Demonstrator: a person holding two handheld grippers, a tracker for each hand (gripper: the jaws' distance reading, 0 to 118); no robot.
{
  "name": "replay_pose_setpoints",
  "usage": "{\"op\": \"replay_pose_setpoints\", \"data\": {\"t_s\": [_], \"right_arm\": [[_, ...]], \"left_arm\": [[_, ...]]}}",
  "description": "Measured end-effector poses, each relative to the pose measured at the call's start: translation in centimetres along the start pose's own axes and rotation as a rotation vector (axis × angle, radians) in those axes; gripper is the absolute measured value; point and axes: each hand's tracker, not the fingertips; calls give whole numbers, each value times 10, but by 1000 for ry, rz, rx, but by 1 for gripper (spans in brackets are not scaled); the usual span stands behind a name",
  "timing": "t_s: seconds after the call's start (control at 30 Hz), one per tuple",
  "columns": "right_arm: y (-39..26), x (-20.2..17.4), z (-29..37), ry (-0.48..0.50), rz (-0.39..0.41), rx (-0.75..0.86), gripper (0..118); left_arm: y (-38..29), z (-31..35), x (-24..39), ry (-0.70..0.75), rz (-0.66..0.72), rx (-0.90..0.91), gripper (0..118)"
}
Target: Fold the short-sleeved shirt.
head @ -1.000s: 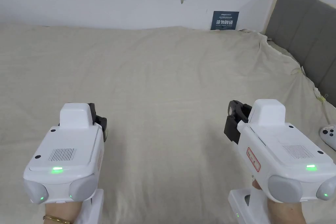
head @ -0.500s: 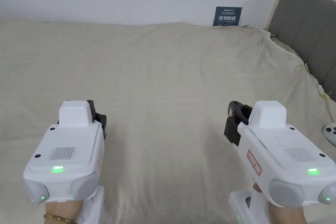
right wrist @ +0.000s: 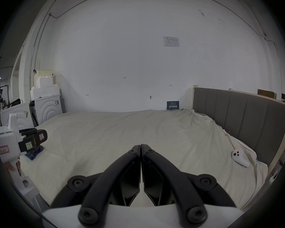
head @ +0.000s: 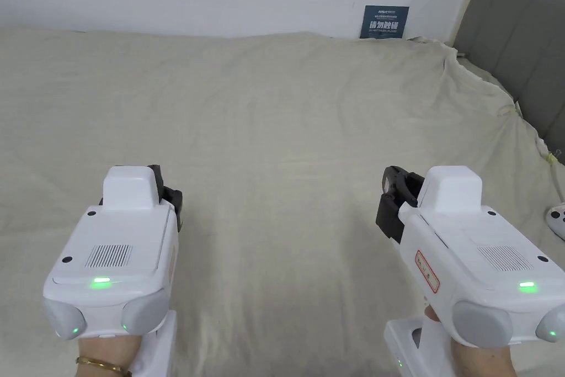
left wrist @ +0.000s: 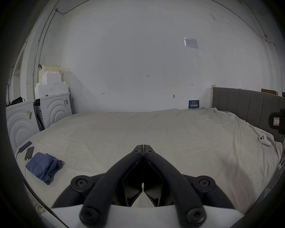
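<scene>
Both tools hang level above the near part of a bed (head: 287,135) covered with a cream sheet, side by side and well apart, each pointing toward the far edge where the bed meets a white wall. The left tool (left wrist: 143,146) has its two black jaws pressed together tip to tip with nothing between them, and the right tool (right wrist: 140,146) is the same, jaws closed on air. In the head view the left tool (head: 168,201) sits over the near left of the bed and the right tool (head: 393,196) over the near right, each held from below by a hand. The shirt (left wrist: 44,166), a dark blue bundle, lies crumpled and loosely heaped near the bed's left edge, well to the left of the left tool and farther still from the right one; neither tool touches it. In the right gripper view a blue edge of the shirt (right wrist: 33,154) peeks out just beneath the left tool's dark front. A phone (left wrist: 29,153) on a cable lies just beyond the shirt at the left edge. A white game controller (right wrist: 239,158) rests near the bed's right edge, close to the grey padded headboard (right wrist: 240,116).
</scene>
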Motion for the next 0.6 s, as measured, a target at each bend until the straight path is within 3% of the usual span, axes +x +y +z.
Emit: {"op": "replay_pose_setpoints", "data": {"t_s": [0.6], "right_arm": [[6, -3, 4, -2, -2, 6, 0]], "left_arm": [[1, 0, 1, -3, -4, 7, 0]]}}
